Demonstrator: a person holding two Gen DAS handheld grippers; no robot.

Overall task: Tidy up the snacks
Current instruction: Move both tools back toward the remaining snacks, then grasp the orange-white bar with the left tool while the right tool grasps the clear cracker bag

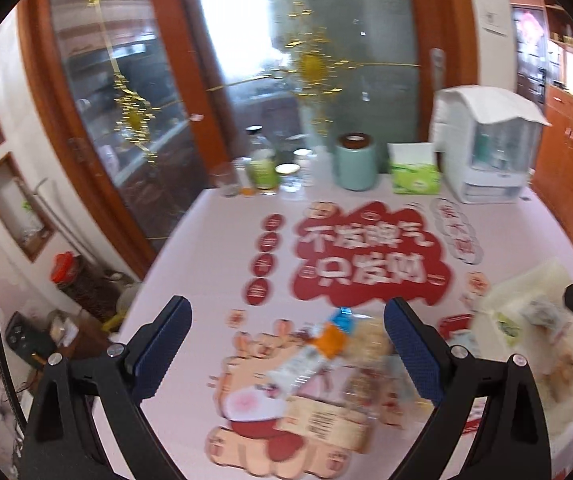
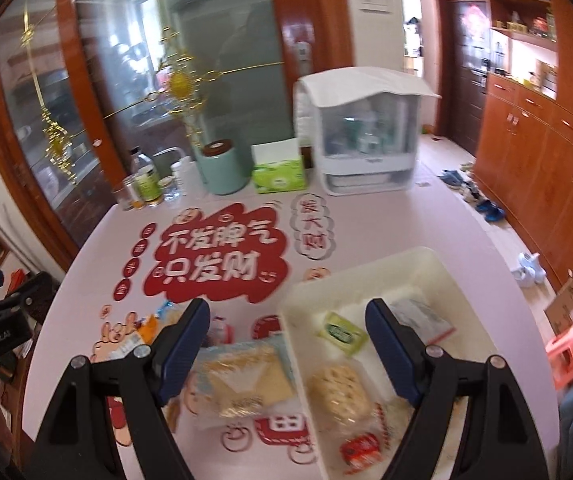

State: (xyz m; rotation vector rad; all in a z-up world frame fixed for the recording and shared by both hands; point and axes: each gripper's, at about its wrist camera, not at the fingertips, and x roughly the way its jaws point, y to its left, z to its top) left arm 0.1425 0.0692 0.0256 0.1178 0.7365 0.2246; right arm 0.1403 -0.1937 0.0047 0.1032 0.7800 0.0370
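Observation:
Several wrapped snacks (image 1: 326, 364) lie in a loose pile on the pink table, between my left gripper's (image 1: 286, 340) open fingers and below them. In the right wrist view a wrapped cracker pack (image 2: 242, 380) lies just left of a white tray (image 2: 370, 276). The tray holds a green packet (image 2: 342, 332), a round rice cracker (image 2: 340, 396), a red candy (image 2: 360, 450) and a clear bag (image 2: 420, 316). My right gripper (image 2: 286, 332) is open and empty, hovering over the tray's left rim. The tray also shows in the left wrist view (image 1: 526, 292).
At the table's far edge stand bottles and jars (image 2: 146, 184), a mint canister (image 2: 222, 168), a green tissue box (image 2: 278, 172) and a white covered rack (image 2: 366, 140). A glass door is behind. Wooden cabinets (image 2: 538, 160), shoes and a pink stool (image 2: 570, 348) are on the right.

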